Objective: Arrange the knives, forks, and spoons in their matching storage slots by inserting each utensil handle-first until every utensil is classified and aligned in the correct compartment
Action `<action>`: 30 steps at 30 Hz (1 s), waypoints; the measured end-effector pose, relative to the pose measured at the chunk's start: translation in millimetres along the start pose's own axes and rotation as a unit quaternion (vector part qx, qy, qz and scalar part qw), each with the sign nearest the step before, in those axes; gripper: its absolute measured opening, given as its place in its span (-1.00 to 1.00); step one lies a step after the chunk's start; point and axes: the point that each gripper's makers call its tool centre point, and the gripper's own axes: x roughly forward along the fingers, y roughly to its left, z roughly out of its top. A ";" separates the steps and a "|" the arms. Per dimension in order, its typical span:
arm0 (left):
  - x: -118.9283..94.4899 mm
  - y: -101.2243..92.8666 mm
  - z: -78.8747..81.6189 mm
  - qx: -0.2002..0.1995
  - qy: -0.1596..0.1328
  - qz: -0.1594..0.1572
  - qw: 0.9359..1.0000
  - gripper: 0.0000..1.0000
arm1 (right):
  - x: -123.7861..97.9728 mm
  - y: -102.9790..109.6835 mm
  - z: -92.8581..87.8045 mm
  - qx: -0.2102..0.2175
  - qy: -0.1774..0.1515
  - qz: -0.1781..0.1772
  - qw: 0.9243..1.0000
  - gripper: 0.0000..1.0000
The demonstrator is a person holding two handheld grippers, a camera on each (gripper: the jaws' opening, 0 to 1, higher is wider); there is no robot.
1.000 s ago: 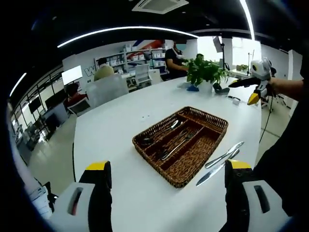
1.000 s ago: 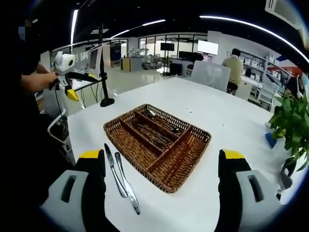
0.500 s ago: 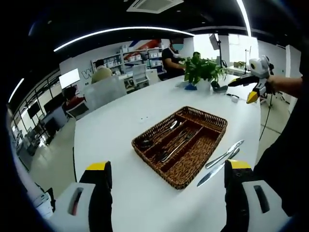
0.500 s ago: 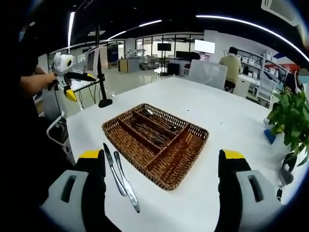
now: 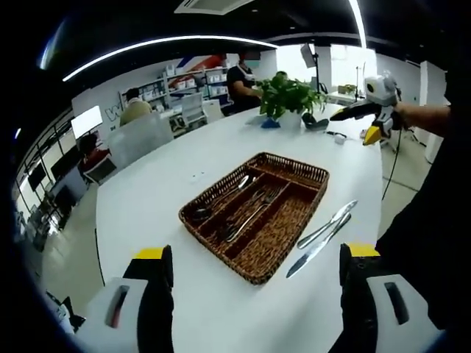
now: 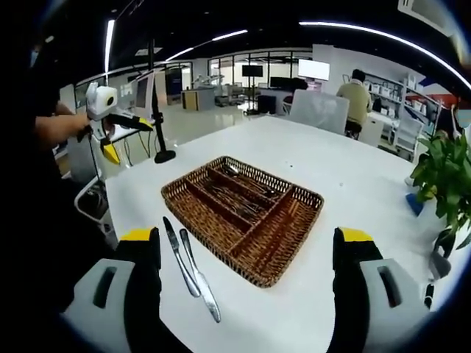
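Tray: wicker, on the white table; spoons and forks lie in its slots, one long slot bare.
Knives: two, side by side on the table just beside the tray.
Left gripper: jaws wide apart, holding nothing, above the table's near edge.
Right gripper: jaws wide apart, holding nothing.
Plant: at the table's far end.

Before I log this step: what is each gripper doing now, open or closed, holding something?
Left gripper: open, holding nothing.
Right gripper: open, holding nothing.
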 end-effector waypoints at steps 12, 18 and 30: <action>33.6 -56.3 -22.9 0.047 0.041 -0.107 0.992 0.60 | -2.8 17.1 -2.6 -0.026 -0.008 0.026 0.999 1.00; 46.1 -70.5 -35.0 0.071 0.072 -0.141 0.985 0.49 | -5.4 14.3 -2.8 -0.020 -0.004 0.021 1.000 1.00; 79.2 -96.3 -67.4 0.088 0.131 -0.209 0.965 0.12 | -8.3 19.5 -7.6 -0.013 0.003 0.024 1.000 1.00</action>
